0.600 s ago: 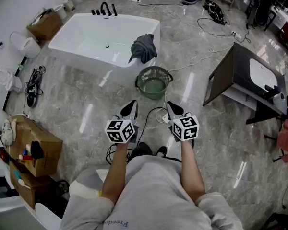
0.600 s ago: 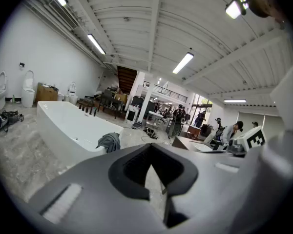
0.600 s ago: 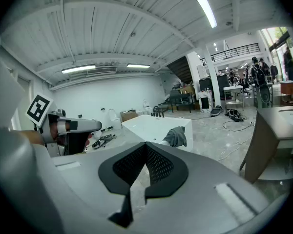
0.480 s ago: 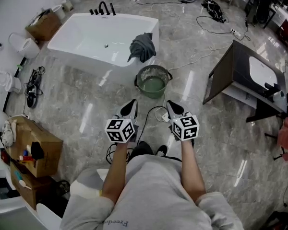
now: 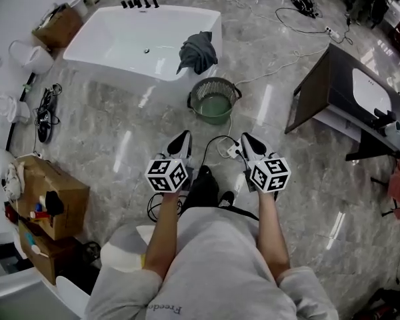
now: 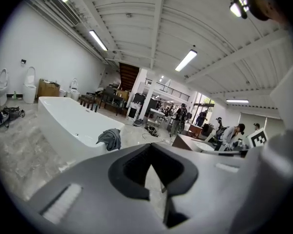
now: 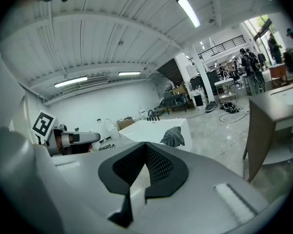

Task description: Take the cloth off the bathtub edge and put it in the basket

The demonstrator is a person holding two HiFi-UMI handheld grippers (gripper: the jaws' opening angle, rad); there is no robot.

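A dark grey cloth (image 5: pixel 198 51) hangs over the near right edge of the white bathtub (image 5: pixel 120 42); it also shows as a cloth (image 6: pixel 110 138) in the left gripper view and a cloth (image 7: pixel 173 136) in the right gripper view. A green basket (image 5: pixel 214 108) stands on the floor just in front of the tub's corner. My left gripper (image 5: pixel 181 141) and right gripper (image 5: pixel 249 141) are held side by side well short of the basket, both shut and empty, pointing toward the tub.
Cables (image 5: pixel 221 145) trail on the marble floor between the grippers and the basket. A dark vanity with a sink (image 5: pixel 350 102) stands to the right. Cardboard boxes (image 5: pixel 50 195) sit at the left, and toilets (image 5: pixel 28 55) line the left wall. People stand far off in the hall.
The view has shifted forward: tub, cloth and basket sit a bit higher in the frame. Both grippers stay shut, and the right one has drifted slightly right.
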